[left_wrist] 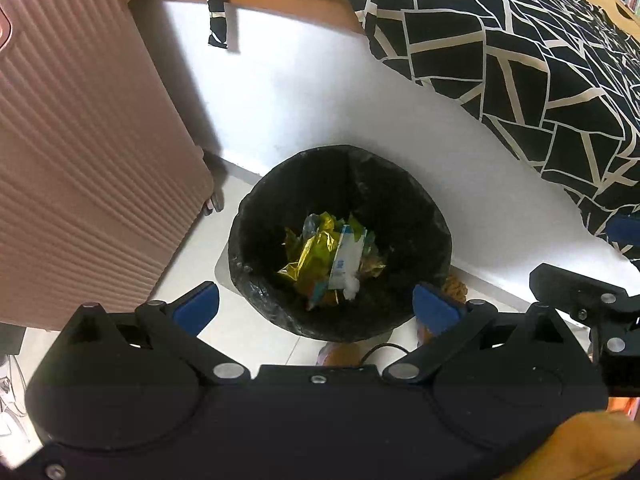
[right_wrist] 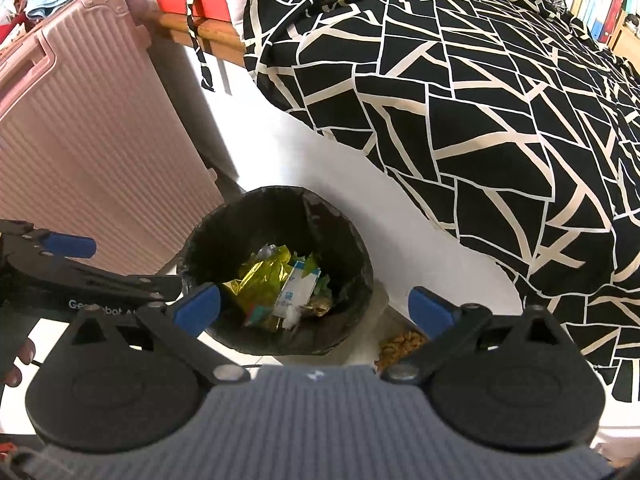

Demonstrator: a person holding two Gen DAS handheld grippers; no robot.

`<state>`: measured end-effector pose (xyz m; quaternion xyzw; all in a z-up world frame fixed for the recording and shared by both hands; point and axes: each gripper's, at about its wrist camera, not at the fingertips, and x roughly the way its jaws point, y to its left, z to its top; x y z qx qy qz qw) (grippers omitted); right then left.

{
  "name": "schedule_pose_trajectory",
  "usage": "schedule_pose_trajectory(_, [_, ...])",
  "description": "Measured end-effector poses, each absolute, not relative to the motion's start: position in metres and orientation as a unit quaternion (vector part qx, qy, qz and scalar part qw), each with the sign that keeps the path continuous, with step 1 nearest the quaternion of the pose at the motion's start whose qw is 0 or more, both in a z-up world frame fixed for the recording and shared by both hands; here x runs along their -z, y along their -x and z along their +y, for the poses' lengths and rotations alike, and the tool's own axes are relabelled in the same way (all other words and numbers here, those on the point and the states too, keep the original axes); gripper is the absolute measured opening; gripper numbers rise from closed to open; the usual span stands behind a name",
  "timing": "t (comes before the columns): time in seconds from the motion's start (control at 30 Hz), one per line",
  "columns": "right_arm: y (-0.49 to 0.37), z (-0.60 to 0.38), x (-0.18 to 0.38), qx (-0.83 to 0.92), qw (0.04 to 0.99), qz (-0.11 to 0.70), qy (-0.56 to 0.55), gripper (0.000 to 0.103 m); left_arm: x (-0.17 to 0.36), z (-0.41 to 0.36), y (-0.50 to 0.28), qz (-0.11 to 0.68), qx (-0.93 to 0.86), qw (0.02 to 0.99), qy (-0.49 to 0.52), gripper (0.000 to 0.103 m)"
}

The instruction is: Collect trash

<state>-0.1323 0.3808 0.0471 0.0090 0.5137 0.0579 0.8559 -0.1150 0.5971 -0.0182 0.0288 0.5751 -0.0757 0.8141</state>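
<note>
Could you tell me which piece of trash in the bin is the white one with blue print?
It is the flat white packet lying right of the crumpled yellow foil wrapper in the black-lined bin; the scraps around it are yellow, green or brownish.

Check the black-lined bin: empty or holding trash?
Holding trash: the bin has a yellow wrapper and white packet at its bottom, far below the rim.

Bin on the floor between suitcase and bed, wrappers inside
</note>
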Motion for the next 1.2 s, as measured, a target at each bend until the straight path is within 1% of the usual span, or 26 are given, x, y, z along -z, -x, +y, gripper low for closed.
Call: schedule_pose_trajectory(1.2, [0.1328, 0.3758, -0.0429, -0.050, 0.850, 0.523, -0.019, 0.103, 0.0172, 0.5972, 0.1187, 0.570, 0.073, 0.818, -0.031, 0.103])
